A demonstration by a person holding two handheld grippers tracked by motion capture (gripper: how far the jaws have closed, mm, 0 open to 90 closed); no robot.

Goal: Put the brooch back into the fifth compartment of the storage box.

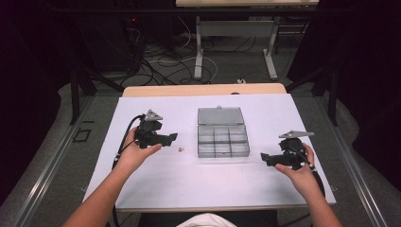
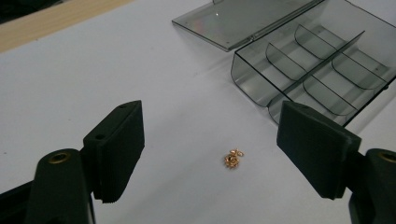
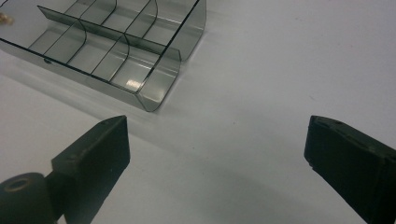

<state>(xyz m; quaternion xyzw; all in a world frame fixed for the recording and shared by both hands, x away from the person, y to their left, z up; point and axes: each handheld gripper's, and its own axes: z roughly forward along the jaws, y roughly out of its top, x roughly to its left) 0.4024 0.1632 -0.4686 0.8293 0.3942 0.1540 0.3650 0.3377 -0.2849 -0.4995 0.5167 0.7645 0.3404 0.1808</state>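
Note:
A small cluster of gold rings [image 1: 180, 149] [image 2: 233, 158] lies on the white table cover, left of a clear grey compartment box [image 1: 222, 140] [image 2: 322, 60] [image 3: 112, 51] with its lid folded back. My left gripper [image 1: 171, 138] [image 2: 215, 149] is open just left of the rings; in the left gripper view they sit on the cover between and beyond its jaws, untouched. My right gripper [image 1: 263, 158] [image 3: 217, 149] hangs open with nothing between its jaws, to the right of the box near its front right corner.
The white cover [image 1: 156, 179] spans the wooden table [image 1: 203, 89]. The box's compartments look bare. A person's forearms come in from the bottom. Cables and another table's legs [image 1: 198, 52] stand on the floor beyond.

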